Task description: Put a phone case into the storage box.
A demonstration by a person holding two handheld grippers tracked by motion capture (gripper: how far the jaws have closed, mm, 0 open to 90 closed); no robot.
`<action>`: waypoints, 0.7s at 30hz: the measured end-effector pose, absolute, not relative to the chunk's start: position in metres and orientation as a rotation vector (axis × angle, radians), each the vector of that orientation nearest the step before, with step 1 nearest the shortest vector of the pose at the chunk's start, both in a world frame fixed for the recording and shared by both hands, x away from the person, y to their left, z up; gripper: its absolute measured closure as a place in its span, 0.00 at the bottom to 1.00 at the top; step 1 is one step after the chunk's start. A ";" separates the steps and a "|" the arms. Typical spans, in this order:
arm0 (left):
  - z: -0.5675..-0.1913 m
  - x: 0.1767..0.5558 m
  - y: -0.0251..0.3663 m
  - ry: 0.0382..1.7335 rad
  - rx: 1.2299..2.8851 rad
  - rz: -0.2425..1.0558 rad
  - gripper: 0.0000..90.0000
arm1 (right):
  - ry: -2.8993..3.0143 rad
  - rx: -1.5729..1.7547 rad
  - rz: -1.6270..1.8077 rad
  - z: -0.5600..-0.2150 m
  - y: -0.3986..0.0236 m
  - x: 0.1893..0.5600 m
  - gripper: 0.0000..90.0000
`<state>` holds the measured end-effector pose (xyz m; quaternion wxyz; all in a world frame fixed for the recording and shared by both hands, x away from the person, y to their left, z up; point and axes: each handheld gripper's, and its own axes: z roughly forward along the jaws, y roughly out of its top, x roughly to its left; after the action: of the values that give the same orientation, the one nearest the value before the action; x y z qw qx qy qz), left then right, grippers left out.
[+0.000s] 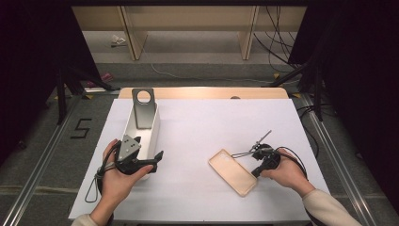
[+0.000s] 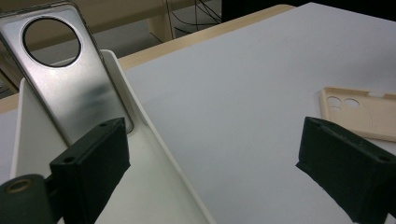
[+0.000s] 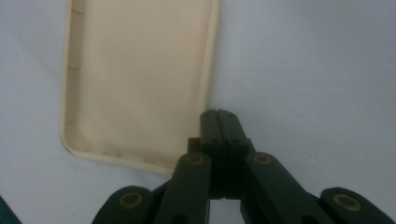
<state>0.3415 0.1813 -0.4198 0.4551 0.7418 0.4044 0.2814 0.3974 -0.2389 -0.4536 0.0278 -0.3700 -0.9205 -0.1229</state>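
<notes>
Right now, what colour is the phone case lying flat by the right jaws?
Pale beige, plain with no pattern: the phone case shows best in the right gripper view.

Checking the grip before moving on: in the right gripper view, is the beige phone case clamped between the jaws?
No. The right gripper has its jaws shut flat on each other beside the beige phone case, which lies on the white table.
</notes>
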 end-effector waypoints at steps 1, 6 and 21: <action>-0.420 0.342 0.181 0.997 1.830 0.693 0.09 | -2.839 -1.134 -0.376 -0.454 -0.237 0.396 1.00; -0.420 0.341 0.181 0.994 1.833 0.692 0.09 | -2.859 -1.052 -0.356 -0.455 -0.226 0.390 1.00; -0.421 0.342 0.180 0.991 1.838 0.689 0.09 | -2.850 -0.883 -0.370 -0.457 -0.196 0.376 1.00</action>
<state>0.3424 0.1798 -0.4206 0.4542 0.7446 0.4015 0.2793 0.3756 -0.1957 -0.4570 0.0676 -0.2930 -0.9458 -0.1229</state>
